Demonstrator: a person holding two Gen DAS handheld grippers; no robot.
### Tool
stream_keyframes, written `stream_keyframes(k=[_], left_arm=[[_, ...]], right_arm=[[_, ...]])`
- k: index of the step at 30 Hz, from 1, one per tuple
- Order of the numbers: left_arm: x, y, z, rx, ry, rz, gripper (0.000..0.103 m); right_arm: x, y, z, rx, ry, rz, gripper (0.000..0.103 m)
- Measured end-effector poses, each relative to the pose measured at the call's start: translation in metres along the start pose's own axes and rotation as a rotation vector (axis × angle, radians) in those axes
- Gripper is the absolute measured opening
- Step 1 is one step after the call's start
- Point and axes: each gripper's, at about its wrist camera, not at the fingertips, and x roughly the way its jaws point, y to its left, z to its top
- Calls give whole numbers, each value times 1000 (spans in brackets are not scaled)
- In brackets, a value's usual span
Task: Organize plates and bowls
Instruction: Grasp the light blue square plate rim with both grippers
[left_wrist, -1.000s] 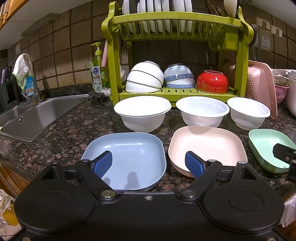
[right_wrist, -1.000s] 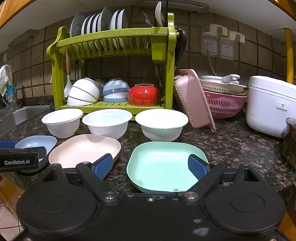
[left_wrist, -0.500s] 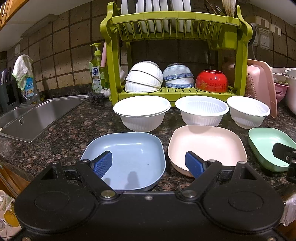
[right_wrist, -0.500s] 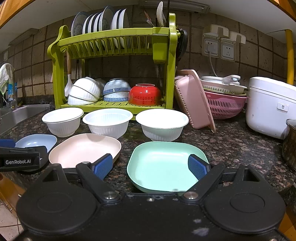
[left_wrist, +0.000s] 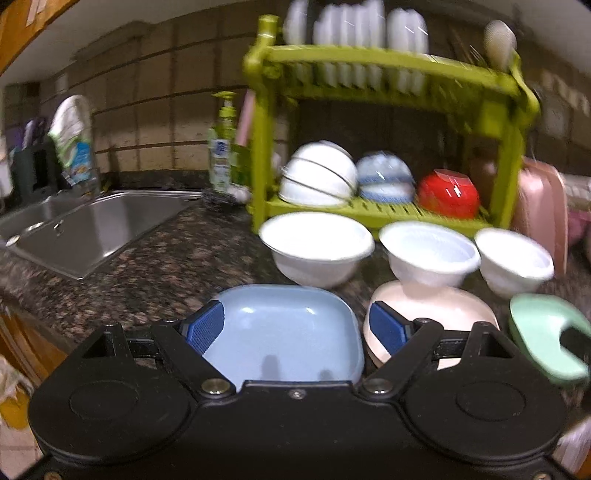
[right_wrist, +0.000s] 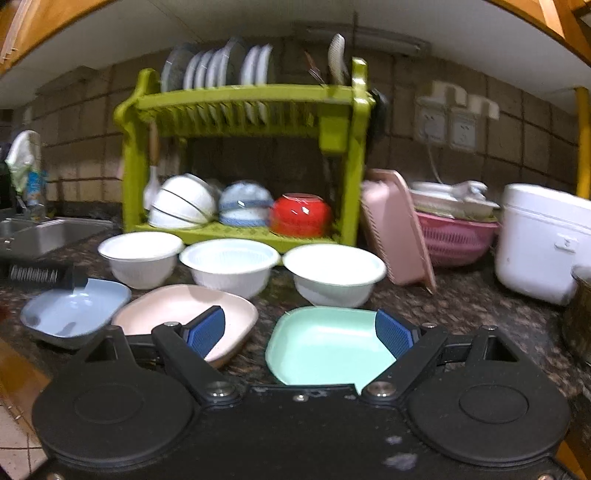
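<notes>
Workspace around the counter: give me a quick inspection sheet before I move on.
Surface: dark speckled stone counter; both views blurred.
Job's things: blue plate, pink plate and mint plate in a front row; three white bowls behind them, upright.
Clutter: green dish rack holding upturned bowls below and plates above; pink tray leaning beside it; pink colander; white rice cooker.
Grippers: left gripper open, over the blue plate; right gripper open, over the mint plate; neither holds anything.
Cables: one cord hanging from the wall sockets.
Surroundings: sink at left, soap bottle, tiled wall.
</notes>
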Motion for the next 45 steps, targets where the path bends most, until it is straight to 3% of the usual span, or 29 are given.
stream_keyframes(k=[4, 7, 14, 19, 22, 25, 29, 31, 35, 39, 45], left_arm=[[-6, 27, 16, -81, -33, 71, 86], [-4, 46, 30, -106, -25, 108, 85], [26, 72, 37, -96, 150, 89, 83], [42, 89, 31, -123, 293, 35, 78], [47, 94, 28, -116, 338, 27, 75], [47, 94, 26, -88, 355, -10, 73], [49, 94, 25, -50, 384, -36, 69], [52, 93, 23, -40, 402, -46, 63], [60, 92, 20, -24, 444, -80, 62], [68, 89, 18, 6, 461, -97, 56], [77, 89, 15, 7, 491, -137, 43]], right_arm=[[1, 11, 8, -10, 28, 97, 93], [4, 21, 15, -17, 52, 181, 87], [36, 57, 40, 5, 159, 379, 78], [59, 89, 54, -34, 220, 446, 73], [74, 104, 62, -62, 229, 495, 68], [86, 113, 68, -103, 207, 486, 68], [104, 125, 71, -143, 240, 504, 51], [114, 130, 68, -152, 257, 495, 50], [129, 134, 60, -174, 288, 481, 42], [143, 136, 57, -170, 327, 480, 29], [159, 138, 51, -168, 368, 468, 22]])
